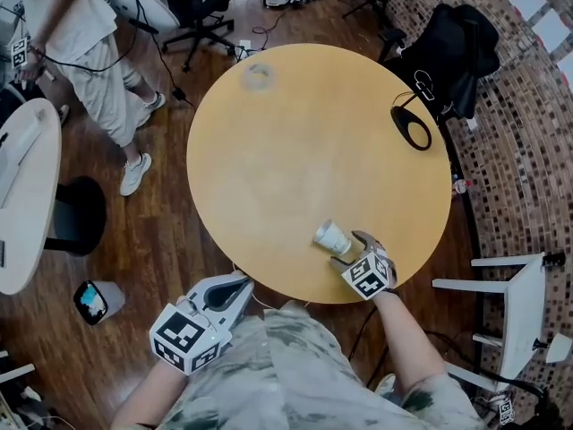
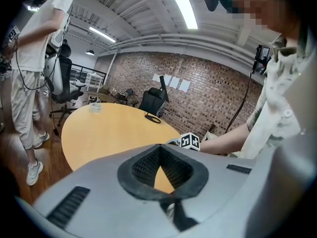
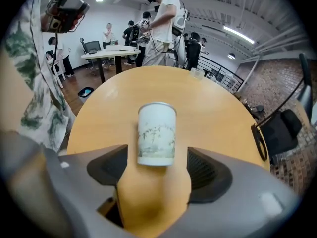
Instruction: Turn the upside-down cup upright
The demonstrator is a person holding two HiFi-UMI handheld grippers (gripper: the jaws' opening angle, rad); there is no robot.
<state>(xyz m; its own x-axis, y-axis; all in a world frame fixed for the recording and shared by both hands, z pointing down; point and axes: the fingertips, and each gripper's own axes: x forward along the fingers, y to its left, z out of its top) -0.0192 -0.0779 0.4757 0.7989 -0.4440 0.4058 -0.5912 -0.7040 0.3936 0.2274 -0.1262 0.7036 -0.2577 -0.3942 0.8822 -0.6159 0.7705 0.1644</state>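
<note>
My right gripper (image 1: 351, 247) hangs over the round desk (image 1: 295, 150) at about 5 o'clock on its top, close to the near edge and pointing steeply down. Its jaws are spread wide. The cup (image 3: 156, 133) stands on end on the desk just at their tips, with its base between the two pads and bare desk showing on either side, so nothing is pressing on it. It is white with a faint green leaf pattern. From here I cannot tell which end is up.

My left gripper (image 1: 235, 287) is off the desk, just past the rim at about 7 o'clock. Its jaws meet at the tips with nothing between them.

Near the far rim at 12 o'clock sits a small clear container (image 1: 258, 76), and at 2 o'clock lies a black oval ring (image 1: 410, 125). A person in light clothes (image 1: 94, 52) stands on the floor out beyond 10 o'clock.
</note>
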